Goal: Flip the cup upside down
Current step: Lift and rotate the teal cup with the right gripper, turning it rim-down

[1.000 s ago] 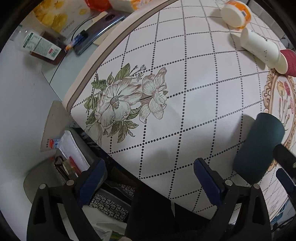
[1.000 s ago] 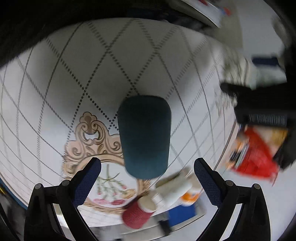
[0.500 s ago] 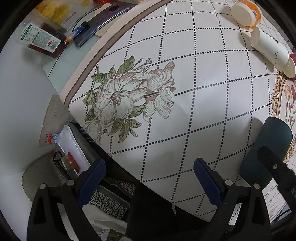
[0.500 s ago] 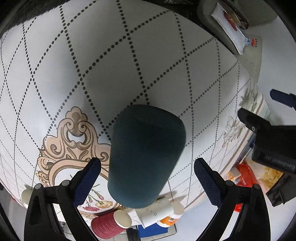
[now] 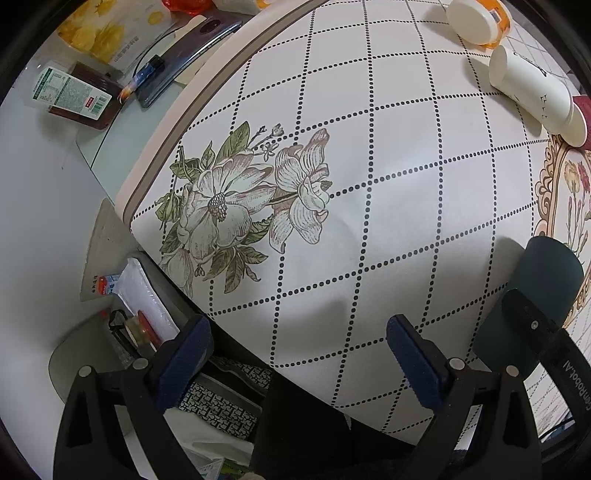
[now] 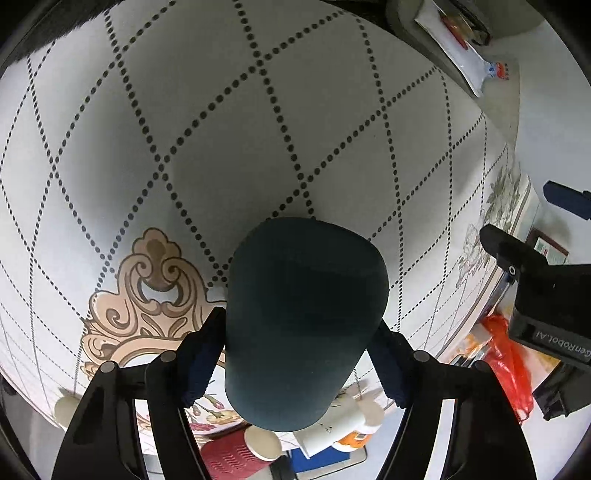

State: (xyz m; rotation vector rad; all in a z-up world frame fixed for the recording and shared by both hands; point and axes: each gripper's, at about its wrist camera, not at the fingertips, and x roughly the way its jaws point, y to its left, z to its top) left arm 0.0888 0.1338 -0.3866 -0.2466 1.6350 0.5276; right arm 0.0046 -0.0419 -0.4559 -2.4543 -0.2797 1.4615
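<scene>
A dark teal cup (image 6: pixel 303 317) stands on the patterned tablecloth (image 6: pixel 221 129) with its closed end facing my right wrist camera. My right gripper (image 6: pixel 295 354) is shut on its sides, one blue pad on each flank. In the left wrist view the same cup (image 5: pixel 543 291) is at the right edge, with the right gripper's black finger (image 5: pixel 532 321) across it. My left gripper (image 5: pixel 299 362) is open and empty, hovering over the table's near edge, well left of the cup.
A white paper cup (image 5: pixel 532 88), an orange-and-white tub (image 5: pixel 480 18) and a red cup (image 6: pixel 236 452) lie on their sides on the cloth. A phone (image 5: pixel 184 55) and packets (image 5: pixel 70 92) lie beyond the cloth's edge. Clutter sits below the table edge (image 5: pixel 147 314).
My right gripper has closed in on the teal cup, and its fingers have shut on the cup's sides. The left gripper has drifted slightly and stays open.
</scene>
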